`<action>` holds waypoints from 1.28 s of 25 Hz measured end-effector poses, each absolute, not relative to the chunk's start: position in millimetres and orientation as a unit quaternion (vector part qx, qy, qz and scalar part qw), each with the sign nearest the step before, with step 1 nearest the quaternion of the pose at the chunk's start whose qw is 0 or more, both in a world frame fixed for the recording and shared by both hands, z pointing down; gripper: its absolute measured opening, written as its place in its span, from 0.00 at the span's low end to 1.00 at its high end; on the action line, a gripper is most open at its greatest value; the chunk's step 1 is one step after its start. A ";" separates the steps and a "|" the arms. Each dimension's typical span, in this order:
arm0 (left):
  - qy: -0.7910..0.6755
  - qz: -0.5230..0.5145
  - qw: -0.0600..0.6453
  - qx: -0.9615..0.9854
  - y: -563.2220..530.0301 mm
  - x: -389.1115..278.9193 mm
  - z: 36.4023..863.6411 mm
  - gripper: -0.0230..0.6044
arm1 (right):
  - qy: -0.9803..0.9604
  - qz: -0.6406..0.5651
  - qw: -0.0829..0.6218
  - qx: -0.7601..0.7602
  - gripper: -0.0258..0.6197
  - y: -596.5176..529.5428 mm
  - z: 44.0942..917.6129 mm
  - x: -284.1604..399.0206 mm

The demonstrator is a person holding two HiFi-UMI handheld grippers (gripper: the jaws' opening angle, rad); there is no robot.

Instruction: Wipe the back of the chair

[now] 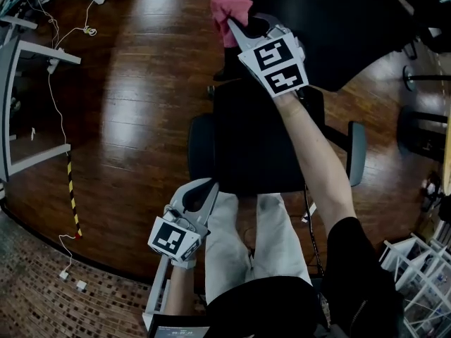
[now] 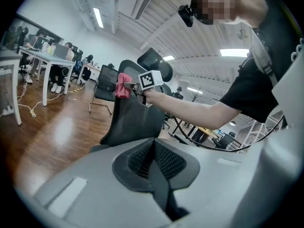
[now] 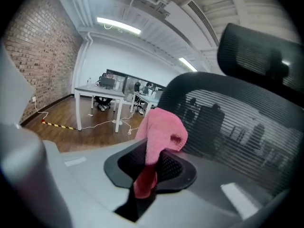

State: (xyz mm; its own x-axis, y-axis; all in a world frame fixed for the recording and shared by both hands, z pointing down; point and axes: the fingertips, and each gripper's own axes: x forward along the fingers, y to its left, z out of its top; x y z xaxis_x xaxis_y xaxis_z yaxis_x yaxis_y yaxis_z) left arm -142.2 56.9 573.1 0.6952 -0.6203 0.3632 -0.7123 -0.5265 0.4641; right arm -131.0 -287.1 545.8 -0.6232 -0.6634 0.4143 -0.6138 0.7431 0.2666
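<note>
Now the right gripper (image 1: 236, 27) is stretched out at the end of a long bare forearm (image 1: 317, 160), and its jaws are clamped tight on a pink cloth (image 1: 230, 9) — the right gripper view shows the fabric pinched deep between the ribbed pads and bunching up into a soft lump above them. That lump of cloth sits right at the upper edge of the black mesh backrest (image 3: 237, 122), just beside the weave; whether it actually presses on the mesh cannot be told from here. The headrest (image 3: 256, 56) rises above and behind it. From the left gripper view the office chair (image 2: 135, 118) stands side-on, with the cloth perched at the top of its back. The left gripper (image 1: 201, 192) is low and well apart from the action, down by the person's legs (image 1: 254, 238) in light trousers — its jaws are pressed together with nothing between them. From the head view the chair's dark seat (image 1: 246, 146) lies just in front of the knees. All around is a glossy wooden floor (image 1: 141, 83), with a strip of yellow-and-black tape (image 1: 70, 189) off to the left and a white desk (image 3: 102, 91) standing further back by a brick wall.
</note>
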 end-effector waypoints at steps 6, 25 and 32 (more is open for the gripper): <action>-0.329 0.087 0.286 0.896 39.3 -77.7 565.4 0.02 | -0.876 -0.030 0.235 0.420 0.11 -304.7 537.8 -18.1; -0.230 0.113 0.268 0.929 24.5 91.4 551.2 0.02 | -0.750 0.034 0.249 0.612 0.11 -309.1 518.4 322.3; -0.236 0.109 0.271 0.927 29.9 85.5 550.9 0.02 | -0.708 0.028 0.247 0.661 0.11 -307.9 505.3 358.2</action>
